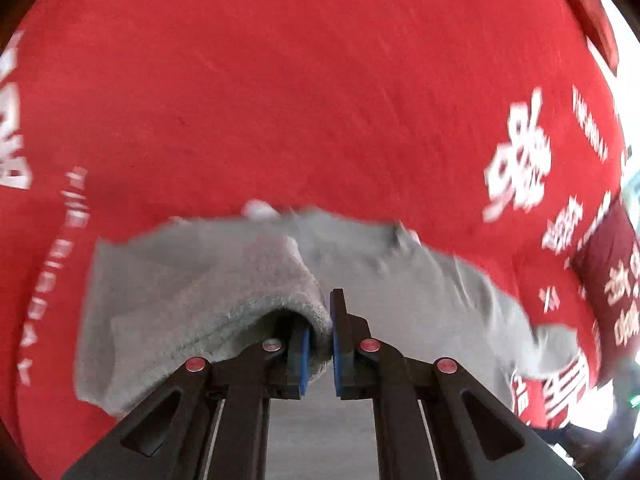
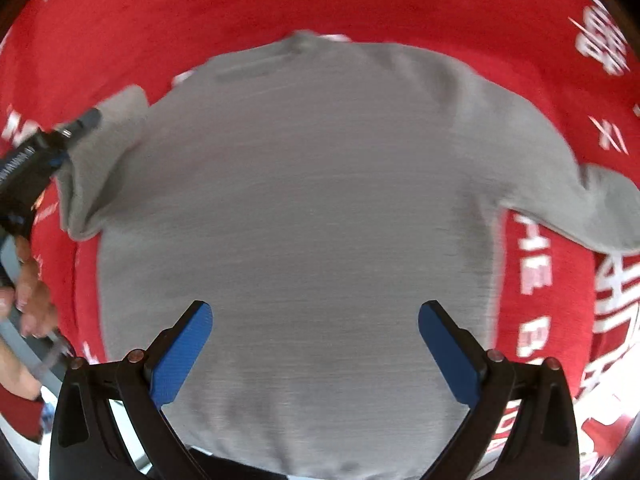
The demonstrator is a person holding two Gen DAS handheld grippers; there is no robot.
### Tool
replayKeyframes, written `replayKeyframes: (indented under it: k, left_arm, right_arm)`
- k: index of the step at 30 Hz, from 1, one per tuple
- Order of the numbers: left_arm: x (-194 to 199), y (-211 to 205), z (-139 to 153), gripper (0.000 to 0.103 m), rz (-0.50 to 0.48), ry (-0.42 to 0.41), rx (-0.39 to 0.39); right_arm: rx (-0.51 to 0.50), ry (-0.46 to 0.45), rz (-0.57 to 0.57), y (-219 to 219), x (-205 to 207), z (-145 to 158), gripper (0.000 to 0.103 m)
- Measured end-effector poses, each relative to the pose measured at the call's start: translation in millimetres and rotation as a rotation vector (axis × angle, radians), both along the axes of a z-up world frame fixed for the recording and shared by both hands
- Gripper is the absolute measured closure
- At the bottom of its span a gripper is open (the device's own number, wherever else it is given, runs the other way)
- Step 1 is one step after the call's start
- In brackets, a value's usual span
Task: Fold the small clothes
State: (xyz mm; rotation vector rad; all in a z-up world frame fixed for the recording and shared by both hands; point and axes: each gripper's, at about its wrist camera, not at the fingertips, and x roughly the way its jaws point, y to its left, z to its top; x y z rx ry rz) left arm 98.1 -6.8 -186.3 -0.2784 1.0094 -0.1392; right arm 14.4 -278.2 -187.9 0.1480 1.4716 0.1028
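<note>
A small grey long-sleeved top (image 2: 304,208) lies spread flat on a red cloth with white lettering (image 2: 168,12). My left gripper (image 1: 321,330) is shut on the cuff end of the grey sleeve (image 1: 256,292) and holds it lifted and bunched over the cloth. In the right wrist view that left gripper (image 2: 78,126) shows at the far left, on the sleeve (image 2: 100,172). My right gripper (image 2: 316,320) is open and empty, hovering over the lower body of the top. The other sleeve (image 2: 600,208) lies out to the right.
The red cloth (image 1: 280,80) covers the whole work surface. A darker red patch with lettering (image 1: 608,272) lies at the right. A person's hand (image 2: 28,300) holds the left gripper's handle at the left edge.
</note>
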Motion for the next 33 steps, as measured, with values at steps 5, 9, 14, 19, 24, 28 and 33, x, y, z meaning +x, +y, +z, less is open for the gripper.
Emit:
replayKeyframes:
  k: [5, 9, 14, 19, 24, 28, 33]
  left_arm:
    - [-5, -32, -35, 0.077, -0.049, 0.112, 0.101]
    - [-25, -28, -16, 0.027, -0.066, 0.083, 0.147]
    - [-55, 20, 17, 0.016, 0.015, 0.078, 0.211]
    - [-79, 92, 10, 0.005, 0.183, 0.151, 0.327]
    - [-93, 125, -30, 0.005, 0.192, 0.271, 0.402]
    - [-84, 122, -44, 0.005, 0.194, 0.257, 0.394]
    - [-62, 125, -52, 0.005, 0.254, 0.255, 0.388]
  right_arm:
    - [-0.016, 0.013, -0.040, -37, 3, -11, 0.000]
    - [-0.011, 0.002, -0.019, -33, 14, -10, 0.000]
    - [-0.029, -0.125, 0.168, 8, 34, 14, 0.000]
    - [-0.083, -0.339, 0.589, 116, 39, 41, 0.000]
    - [-0.236, -0.440, 0.901, 204, 30, 20, 0.000]
    - [-0.387, -0.445, 1.039, 240, 29, -17, 0.005]
    - [-0.213, -0.321, 0.808, 219, 73, -17, 0.091]
